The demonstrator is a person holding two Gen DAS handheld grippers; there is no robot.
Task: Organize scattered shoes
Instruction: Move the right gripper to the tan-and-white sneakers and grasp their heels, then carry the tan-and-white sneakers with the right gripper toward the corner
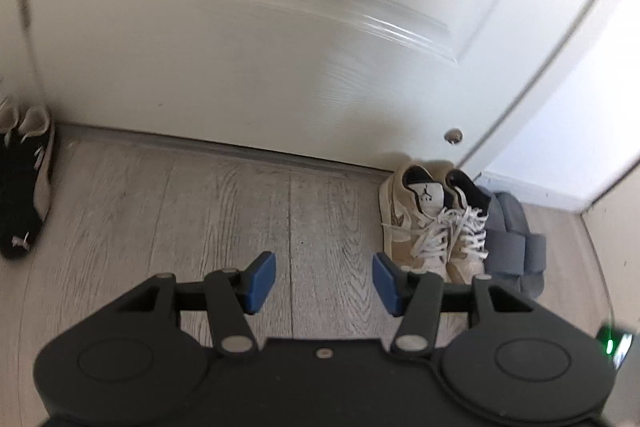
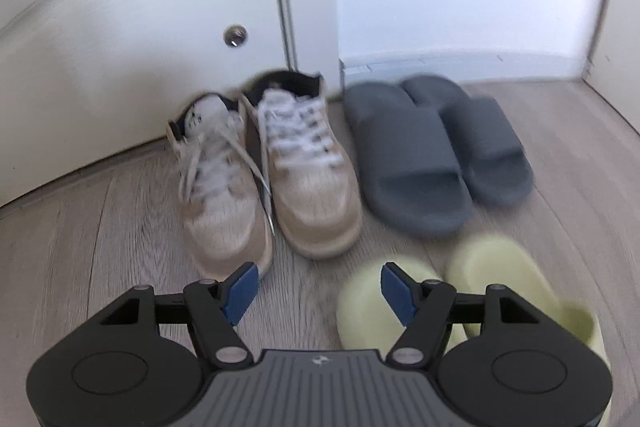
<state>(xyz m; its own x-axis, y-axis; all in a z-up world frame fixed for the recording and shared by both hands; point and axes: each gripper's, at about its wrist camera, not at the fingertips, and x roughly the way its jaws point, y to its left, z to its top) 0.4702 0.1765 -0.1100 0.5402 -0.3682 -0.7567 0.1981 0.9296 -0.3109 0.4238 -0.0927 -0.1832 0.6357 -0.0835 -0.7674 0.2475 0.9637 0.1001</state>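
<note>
- Progress check: looks like a good chunk is sorted. The tan-and-white sneakers (image 2: pixel 264 167) sit as a pair, heels at the white door (image 1: pixel 240 47), and the grey slides (image 2: pixel 436 151) are paired up just beside them on the right.
- The pale yellow slides (image 2: pixel 472 287) are side by side too, but in front of the grey pair rather than in the row, so my guess is they still need lining up.
- Over on the far left edge of the left wrist view there's a black shoe (image 1: pixel 22 199) with a pinkish one alongside it, well apart from the rest. Can't tell if that's a finished pair or leftovers.
- Left gripper (image 1: pixel 324 281) has its jaws moderately apart over bare floor (image 1: pixel 200 207), nothing in them.
- Right gripper (image 2: pixel 318 293) is spread a bit wider, also empty, hanging between a sneaker toe and a yellow slide.
- Textures: sneakers look like stiff leather with floppy white laces, slides are smooth chunky moulded foam, floor is pale wood-grain plank.
</note>
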